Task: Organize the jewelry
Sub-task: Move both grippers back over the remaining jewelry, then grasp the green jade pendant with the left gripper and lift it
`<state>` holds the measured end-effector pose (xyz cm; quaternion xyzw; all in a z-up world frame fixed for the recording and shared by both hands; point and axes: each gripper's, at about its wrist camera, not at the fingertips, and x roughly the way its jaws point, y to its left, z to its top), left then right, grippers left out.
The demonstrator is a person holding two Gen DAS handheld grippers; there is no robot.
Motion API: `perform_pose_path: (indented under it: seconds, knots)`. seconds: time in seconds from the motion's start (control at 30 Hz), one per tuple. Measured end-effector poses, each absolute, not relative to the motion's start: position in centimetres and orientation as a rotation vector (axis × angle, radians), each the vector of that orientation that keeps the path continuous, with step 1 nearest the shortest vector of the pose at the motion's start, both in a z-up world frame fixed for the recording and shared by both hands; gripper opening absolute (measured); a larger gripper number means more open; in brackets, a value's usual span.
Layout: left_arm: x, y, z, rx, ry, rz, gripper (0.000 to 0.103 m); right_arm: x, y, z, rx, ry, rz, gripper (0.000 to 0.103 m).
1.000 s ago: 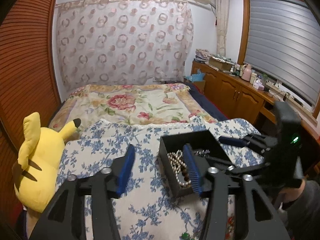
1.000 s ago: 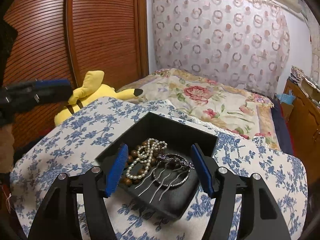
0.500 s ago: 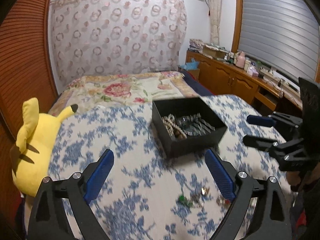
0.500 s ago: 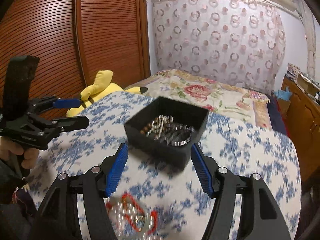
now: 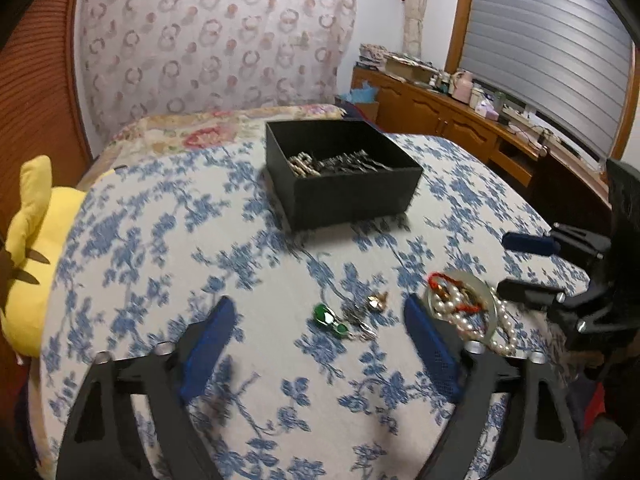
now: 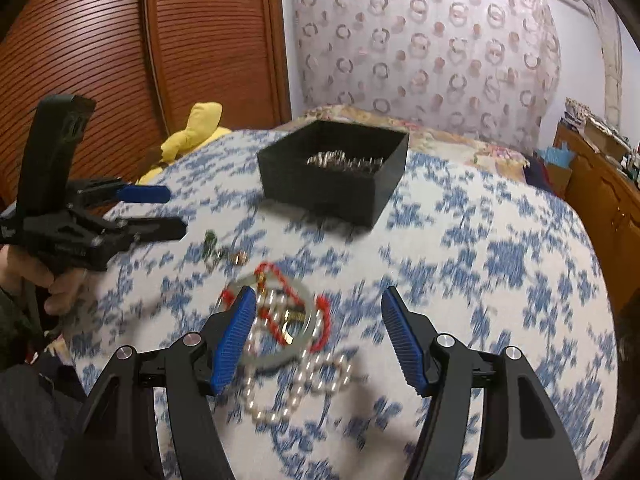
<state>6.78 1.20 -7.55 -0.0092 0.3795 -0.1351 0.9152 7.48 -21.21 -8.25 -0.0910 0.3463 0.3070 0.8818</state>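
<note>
Blue-flowered cloth (image 5: 132,248): soft cover over the bed-like surface; everything rests on it, and it will give under a downward press.
Black box (image 5: 344,196): open-topped, toward the far middle of the cloth, already holding a heap of beads and metal pieces; stiff walls, likely light.
Left gripper (image 5: 320,348): over the near edge, tilted down; its jaws have just been closing a little yet stand wide, with only cloth and small pieces below, nothing pressed.
Right gripper (image 6: 316,336): jaws fairly wide and empty, hanging above the tangle near the near right edge.
Pearl strand (image 6: 296,392): looped under and beside a pale ring (image 6: 276,356), with a red cord (image 6: 320,320) tangled through; limp, slippery, likely to trail. Best pinched where the loops bunch at the ring.
Green pendant (image 5: 330,316): near the near edge's middle, well apart from the box; small, hard, smooth. Pinch across its body.
Gold charm (image 5: 378,300): just beside the pendant; tiny, easily pushed into the cloth.
</note>
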Motion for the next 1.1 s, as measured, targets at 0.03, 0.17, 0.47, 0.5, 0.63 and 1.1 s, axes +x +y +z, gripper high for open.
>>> perform_pose_path:
  seconds: [0.03, 0.17, 0.47, 0.5, 0.63, 1.1]
  knots:
    - [6.8, 1.0, -7.7, -0.020, 0.786, -0.285, 0.068, 7.2, -21.2, -8.6, -0.193, 0.727, 0.639, 0.067]
    - [7.1, 0.2, -8.4, -0.012, 0.812, -0.307, 0.045, 6.3, -21.2, -9.4, -0.196, 0.742, 0.644, 0.067]
    - [8.1, -0.1, -9.4, -0.017, 0.847, -0.294, 0.022, 5.9, -21.0, -9.8, -0.193, 0.740, 0.642, 0.067]
    - [8.1, -0.2, -9.5, -0.015, 0.853, -0.293, 0.021, 5.9, -21.0, -9.7, -0.194, 0.740, 0.645, 0.067]
    - [8.2, -0.1, -10.2, -0.014, 0.869, -0.294, 0.008, 5.9, -21.0, -9.8, -0.198, 0.739, 0.645, 0.067]
    - [6.5, 1.0, -8.0, -0.058, 0.793, -0.296, 0.003, 5.6, -19.7, -9.4, -0.229, 0.739, 0.680, 0.067]
